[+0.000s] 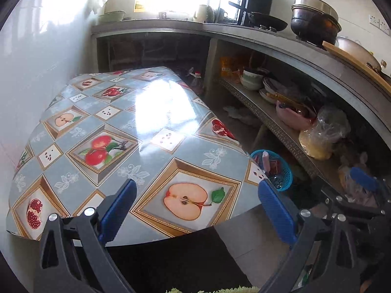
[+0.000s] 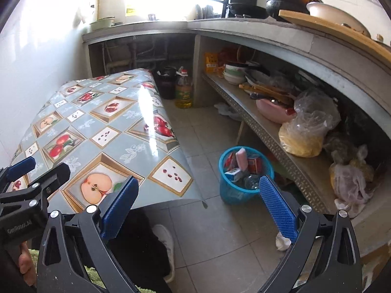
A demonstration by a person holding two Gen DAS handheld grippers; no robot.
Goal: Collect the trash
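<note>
Room: small kitchen, white wall at left, bright window glare at back.
Counter [image 1: 136, 131]: low, covered w/ glossy grey-blue cloth printed w/ apples and pomegranates; strong glare mid-surface.
Worktop [image 2: 244, 28]: grey L-shaped slab along back and right; wok [image 1: 267, 20], dark pots, wooden board on it.
Shelf [image 2: 268, 131]: under worktop at right; stacked bowls [image 2: 233, 74], pink basin [image 2: 271, 109], plastic bags w/ yellow contents [image 2: 303, 134].
Floor [image 2: 207, 219]: grey tiles; oil bottle [image 2: 183, 90] and dark bin near far end of counter; crumpled white scrap [image 2: 282, 240] just behind right pad, poss. tissue, partly hidden.
Basket [image 2: 235, 185]: blue plastic mesh, upright on floor btwn counter edge and shelf; holds trash – red can, pink pack, small carton, clear bottle.
Left gripper [image 1: 196, 207]: jaws spread wide, nothing btwn blue pads; over near edge of counter.
Right gripper [image 2: 199, 207]: jaws spread wide, nothing held; over floor, right pad overlapping basket rim in view.
</note>
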